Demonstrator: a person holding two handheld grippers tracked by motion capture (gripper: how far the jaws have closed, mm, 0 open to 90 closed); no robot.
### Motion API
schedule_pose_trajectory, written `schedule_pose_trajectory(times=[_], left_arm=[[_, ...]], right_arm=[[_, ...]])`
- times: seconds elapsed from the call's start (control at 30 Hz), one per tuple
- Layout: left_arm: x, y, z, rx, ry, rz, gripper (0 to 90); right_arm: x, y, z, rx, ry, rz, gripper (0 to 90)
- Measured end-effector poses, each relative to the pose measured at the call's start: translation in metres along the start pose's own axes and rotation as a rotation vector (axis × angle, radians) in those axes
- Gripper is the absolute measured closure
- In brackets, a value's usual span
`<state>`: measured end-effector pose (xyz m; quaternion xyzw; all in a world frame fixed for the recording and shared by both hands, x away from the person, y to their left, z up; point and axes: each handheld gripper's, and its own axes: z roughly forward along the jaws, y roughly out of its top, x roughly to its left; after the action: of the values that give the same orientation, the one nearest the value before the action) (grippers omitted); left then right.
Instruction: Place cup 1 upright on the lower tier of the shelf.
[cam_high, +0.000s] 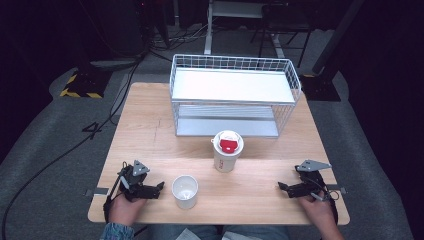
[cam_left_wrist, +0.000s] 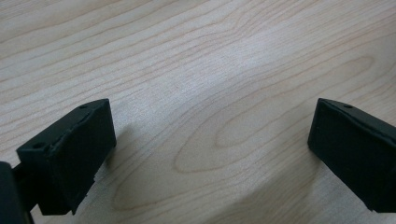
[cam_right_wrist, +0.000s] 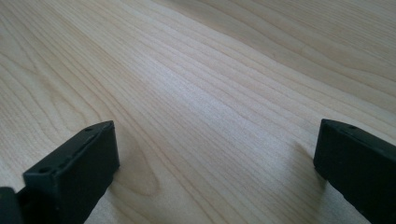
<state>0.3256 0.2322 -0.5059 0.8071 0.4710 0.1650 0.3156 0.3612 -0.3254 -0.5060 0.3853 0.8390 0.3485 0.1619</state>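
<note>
Currently, we log the scene as follows.

Carrier: we see a wooden desk (cam_high: 150, 130) with a white wire shelf rack (cam_high: 232, 95) standing at its far edge, centred.

Cup, open: we see a white empty cup (cam_high: 185, 191) upright near the front edge, a little left of the middle, mouth up, nothing in it that we can make out.

Cup, lidded: we see a white cup with a red-and-white top (cam_high: 227, 150) upright near the desk's centre, in front of the rack and apart from it; well apart from the empty cup too.

Left tongs: we see the left gripper (cam_high: 159, 188) resting low at the front left corner, pointing toward the empty cup, near it but not touching. Jaws stand wide; in the left gripper view bare wood lies between them.

Right tongs: we see the right gripper (cam_high: 281, 188) at the front right corner, pointing inward. Jaws wide as well, with bare wood between them in the right gripper view.

Done so far: we judge nothing; both cups stand free, neither tongs holds anything, and both rack levels look bare.

Left to do: we judge all of it, starting with a reach to a cup and a grip on it. Which cup goes where we cannot tell.
</note>
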Motion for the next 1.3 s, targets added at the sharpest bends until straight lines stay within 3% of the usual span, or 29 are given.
schedule_pose_trajectory(times=[0.3,0.67,0.9,1.13,1.3], left_arm=[[-0.001,0.000,-0.003,0.001,0.001,-0.013,0.0],[-0.008,-0.004,-0.027,-0.056,-0.002,-0.007,0.0],[-0.018,-0.007,-0.048,-0.116,-0.017,0.009,0.0],[-0.036,-0.018,-0.070,-0.225,-0.046,0.023,0.0],[-0.050,-0.023,-0.079,-0.282,-0.067,0.070,0.0]], right_arm=[[0.000,0.000,0.000,0.000,0.000,0.000,0.2],[0.000,0.000,0.000,0.000,0.000,0.000,0.2],[0.000,0.000,0.000,0.000,0.000,0.000,0.2],[0.000,0.000,0.000,0.000,0.000,0.000,0.2],[0.000,0.000,0.000,0.000,0.000,0.000,0.2]])
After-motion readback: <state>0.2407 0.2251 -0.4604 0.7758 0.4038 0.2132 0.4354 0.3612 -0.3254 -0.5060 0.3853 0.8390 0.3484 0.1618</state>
